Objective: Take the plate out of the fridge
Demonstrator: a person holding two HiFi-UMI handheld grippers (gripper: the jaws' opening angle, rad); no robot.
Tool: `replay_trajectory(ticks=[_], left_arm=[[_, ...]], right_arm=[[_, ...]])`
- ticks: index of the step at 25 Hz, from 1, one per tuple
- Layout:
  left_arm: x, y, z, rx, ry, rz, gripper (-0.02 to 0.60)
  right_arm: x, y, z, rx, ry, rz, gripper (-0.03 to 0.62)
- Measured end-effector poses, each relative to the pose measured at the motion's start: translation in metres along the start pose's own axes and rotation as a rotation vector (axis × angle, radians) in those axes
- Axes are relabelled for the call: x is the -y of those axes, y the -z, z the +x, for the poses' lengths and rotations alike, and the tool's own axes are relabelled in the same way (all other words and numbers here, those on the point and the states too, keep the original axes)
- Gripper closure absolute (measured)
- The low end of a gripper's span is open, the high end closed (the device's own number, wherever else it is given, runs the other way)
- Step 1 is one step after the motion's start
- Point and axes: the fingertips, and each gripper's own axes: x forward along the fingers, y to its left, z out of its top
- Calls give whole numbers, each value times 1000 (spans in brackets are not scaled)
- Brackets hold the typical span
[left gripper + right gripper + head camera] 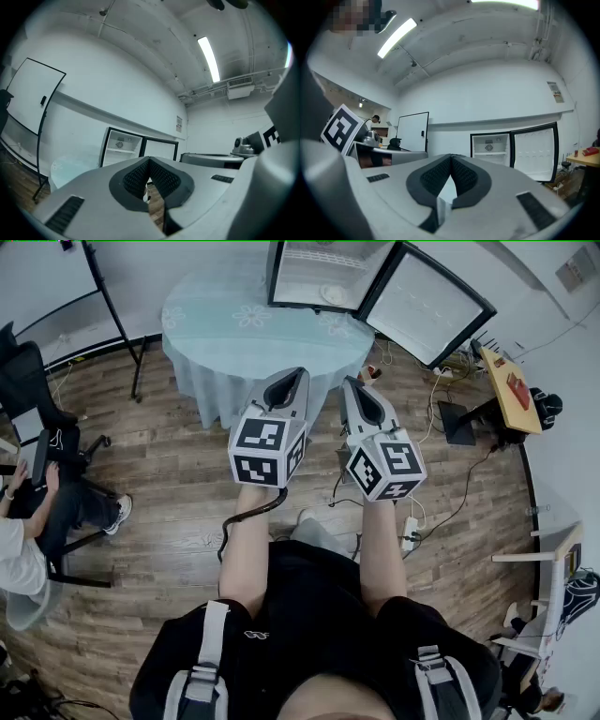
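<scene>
While the fridge (314, 273) sits with its door (427, 306) swung wide open, the plate (333, 293) is inside it, a pale round thing low on the right of the compartment, well apart from both grippers. The fridge is a little black-framed one, parked at the back of a round bench (225, 334) draped in a light blue cloth with white flower prints. The floor (178, 484) is wood plank with cables trailing over it and a power strip (410, 532) lying near the person's feet. The left gripper (291, 378) and right gripper (353, 387) are held out side by side, level, short of the bench edge. Left fingers (136, 178) are pressed together with nothing between them, and the right fingers (464, 178) are the same, closed and empty. Room-wise: white walls, strip lights (208, 58) on the ceiling, a whiteboard (33, 101) on a black stand off to the left, and someone seated in an office chair (28, 521) at the left edge. Over on the right is a second bench with a wooden top (506, 371) carrying something red (518, 388). For writing, the marker cubes (267, 451) only carry black-and-white square codes, and a small notice on the wall (555, 92) is too tiny to read.
</scene>
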Motion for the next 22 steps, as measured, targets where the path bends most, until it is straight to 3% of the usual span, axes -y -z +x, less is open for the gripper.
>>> replay_trajectory(ticks=[12, 16, 22], left_arm=[[11, 5, 16, -12, 78, -24, 569], [19, -1, 27, -2, 92, -20, 569], [13, -2, 37, 4, 102, -46, 569]], right_arm=[[9, 2, 3, 20, 23, -13, 592], [36, -12, -1, 93, 107, 32, 591], [56, -12, 2, 94, 188, 32, 591]])
